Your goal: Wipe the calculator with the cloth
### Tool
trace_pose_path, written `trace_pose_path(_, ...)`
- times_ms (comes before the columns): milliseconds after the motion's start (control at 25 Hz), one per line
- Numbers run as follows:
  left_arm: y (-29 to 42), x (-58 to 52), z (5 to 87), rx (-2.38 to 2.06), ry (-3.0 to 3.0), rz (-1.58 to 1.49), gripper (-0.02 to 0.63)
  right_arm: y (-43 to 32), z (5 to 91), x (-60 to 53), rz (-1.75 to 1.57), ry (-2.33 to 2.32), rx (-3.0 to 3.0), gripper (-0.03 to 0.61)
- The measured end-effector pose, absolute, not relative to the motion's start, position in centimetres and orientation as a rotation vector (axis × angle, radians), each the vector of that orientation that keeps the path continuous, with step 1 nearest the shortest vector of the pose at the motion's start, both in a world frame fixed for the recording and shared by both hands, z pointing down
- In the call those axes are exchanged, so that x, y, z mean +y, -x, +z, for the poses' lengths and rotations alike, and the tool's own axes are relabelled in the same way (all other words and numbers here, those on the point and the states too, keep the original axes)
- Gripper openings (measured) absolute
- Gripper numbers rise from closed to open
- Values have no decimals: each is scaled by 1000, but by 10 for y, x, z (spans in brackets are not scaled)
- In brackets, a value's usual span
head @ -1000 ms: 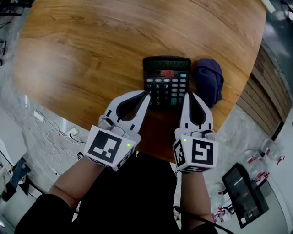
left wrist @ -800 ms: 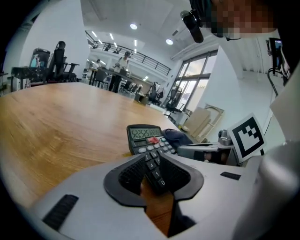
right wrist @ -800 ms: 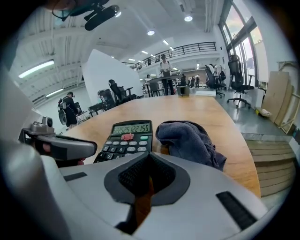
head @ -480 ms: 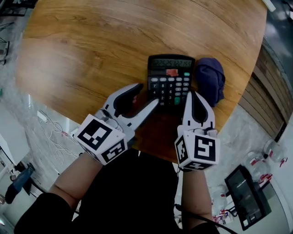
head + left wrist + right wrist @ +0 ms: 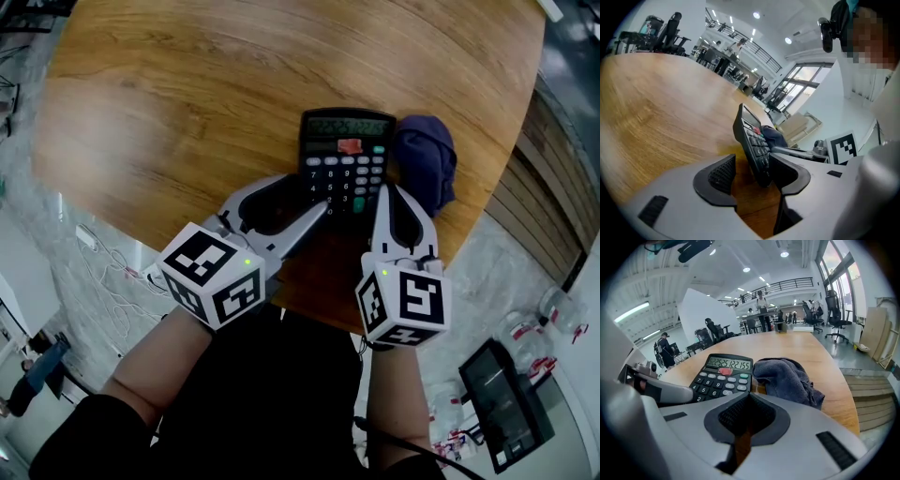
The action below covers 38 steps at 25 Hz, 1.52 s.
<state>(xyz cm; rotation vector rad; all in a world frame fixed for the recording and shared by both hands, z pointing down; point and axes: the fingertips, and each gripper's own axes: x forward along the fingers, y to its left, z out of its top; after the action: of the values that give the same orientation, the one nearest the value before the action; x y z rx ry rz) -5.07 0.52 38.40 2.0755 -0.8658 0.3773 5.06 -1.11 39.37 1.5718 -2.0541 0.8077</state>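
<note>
Tabletop (image 5: pixel 169 103) holds calculator (image 5: pixel 344 159) beside cloth (image 5: pixel 427 164), near edge.

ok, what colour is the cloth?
Dark navy blue. The cloth shows best in the right gripper view.

L gripper (image 5: pixel 751 174), fingers (image 5: pixel 719 176) just spread, calc (image 5: pixel 750 136) between

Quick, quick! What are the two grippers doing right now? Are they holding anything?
Left gripper: open, jaws just opened, corner of the calculator between them, not gripped.
Right gripper: jaws shut, holding nothing.
</note>
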Motion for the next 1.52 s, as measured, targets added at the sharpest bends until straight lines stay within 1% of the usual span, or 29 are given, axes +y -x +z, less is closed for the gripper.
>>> trace_pose_path(120, 43, 3, 383, -834, -2068, 349, 216, -51, 394, -11, 812, -1573, -2051, 15)
trace_pose_path(160, 42, 3, 383, -828, -2063, 334, 193, -51, 394, -11, 809, -1573, -2053, 15)
trace_pose_path(200, 42, 3, 382, -822, -2053, 313, 149, -50, 394, -11, 803, -1571, -2059, 15)
trace_pose_path(400, 47, 0, 378, -763, -1929, 137, 100, -52, 374, -16, 784, -1617, -2133, 17)
trace_pose_path(600, 50, -1, 376, -722, -1834, 11, 77, -70, 343, -22, 616, -1675, -2110, 19)
trace_pose_path(640, 50, -1, 375, -720, -1830, -2, 75, -74, 340, -23, 592, -1673, -2102, 41)
trace_pose_path(680, 50, -1, 373, -719, -1831, -10, 74, -77, 340, -25, 578, -1665, -2100, 81)
trace_pose_path(760, 47, -2, 371, -716, -1837, -24, 71, -87, 343, -29, 571, -1647, -2095, 135)
trace_pose_path(840, 46, -2, 370, -709, -1836, -41, 69, -97, 351, -34, 539, -1630, -2058, 144)
trace_pose_path(960, 50, -3, 369, -699, -1819, -76, 69, -102, 373, -41, 500, -1552, -1985, 145)
trace_pose_path(1080, 52, -3, 368, -694, -1803, -107, 69, -100, 395, -43, 537, -1498, -1951, 144)
trace_pose_path(1240, 52, -4, 368, -693, -1793, -119, 69, -104, 398, -46, 515, -1542, -1916, 143)
trace_pose_path(1400, 52, -4, 365, -689, -1790, -131, 69, -109, 397, -45, 521, -1569, -1937, 103)
trace_pose_path(1520, 53, -5, 363, -680, -1784, -143, 69, -112, 392, -46, 553, -1610, -1969, 91)
